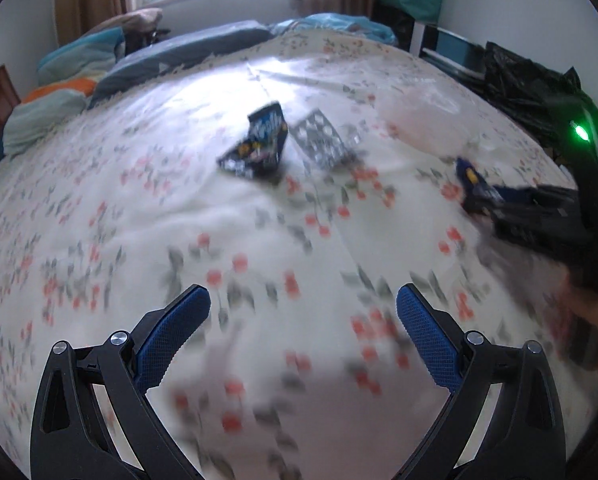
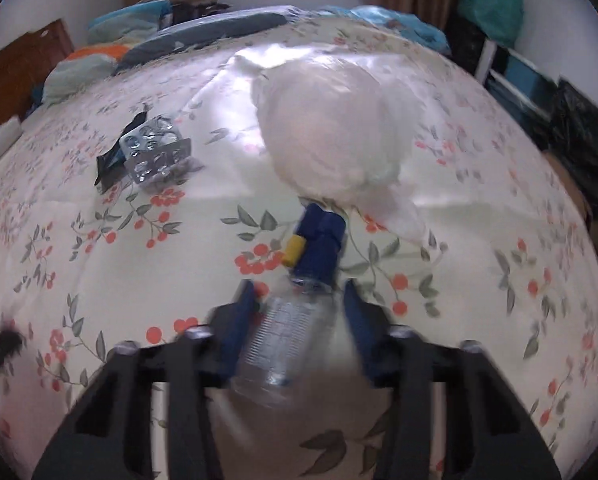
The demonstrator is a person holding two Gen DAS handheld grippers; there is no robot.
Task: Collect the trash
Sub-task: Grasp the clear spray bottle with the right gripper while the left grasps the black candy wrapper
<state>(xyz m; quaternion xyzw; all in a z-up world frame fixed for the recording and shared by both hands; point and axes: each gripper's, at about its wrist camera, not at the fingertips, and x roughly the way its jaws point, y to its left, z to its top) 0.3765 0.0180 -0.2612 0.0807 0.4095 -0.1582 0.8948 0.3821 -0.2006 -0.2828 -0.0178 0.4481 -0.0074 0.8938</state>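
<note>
My right gripper is shut on a clear plastic bottle with a blue cap, held above the flowered bedsheet and pointing at a white plastic bag. A silver blister pack lies on a black wrapper to the left. In the left wrist view my left gripper is open and empty above the sheet. Ahead of it lie the black snack wrapper, the blister pack and the faint white bag. The right gripper with the bottle is at the right.
Pillows and folded bedding line the head of the bed under the window. A black plastic bag and a shelf stand past the bed's right edge. A wooden headboard is at the left.
</note>
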